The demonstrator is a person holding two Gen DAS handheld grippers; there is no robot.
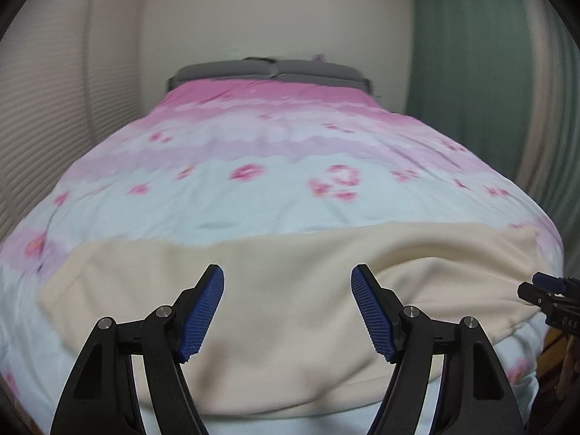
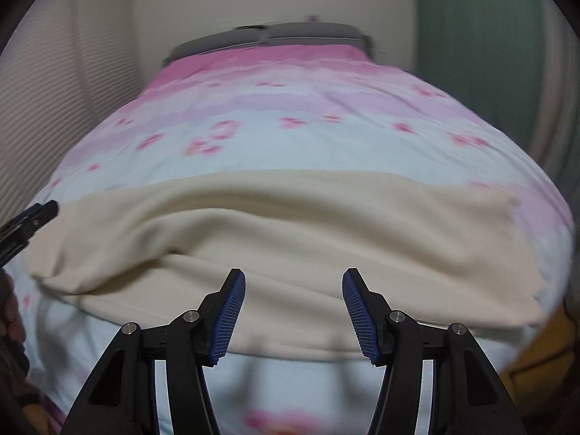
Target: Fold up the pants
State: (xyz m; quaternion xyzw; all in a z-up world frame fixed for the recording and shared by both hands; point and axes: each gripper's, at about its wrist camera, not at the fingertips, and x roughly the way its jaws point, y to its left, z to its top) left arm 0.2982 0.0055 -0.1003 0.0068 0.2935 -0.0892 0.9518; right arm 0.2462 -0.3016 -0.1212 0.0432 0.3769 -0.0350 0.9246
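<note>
Both my grippers spread wide above the cream pants

My left gripper (image 1: 287, 272) and right gripper (image 2: 293, 275) hold nothing; the pants (image 2: 290, 217) lie at 12 o'clock on the bedspread (image 1: 253, 195), long axis 9-to-3, neither gripper clearly nearer.

bed (image 1: 275, 188) with a pink and pale blue flowery cover, cream pants (image 1: 290, 290) spread across its near end

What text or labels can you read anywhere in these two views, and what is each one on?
"DAS": pale letters on the black body of the right gripper, at the right edge of the left wrist view; cut off, so likely partial.
Nothing readable on the cream pants, the floral bedcover or the left gripper.
</note>
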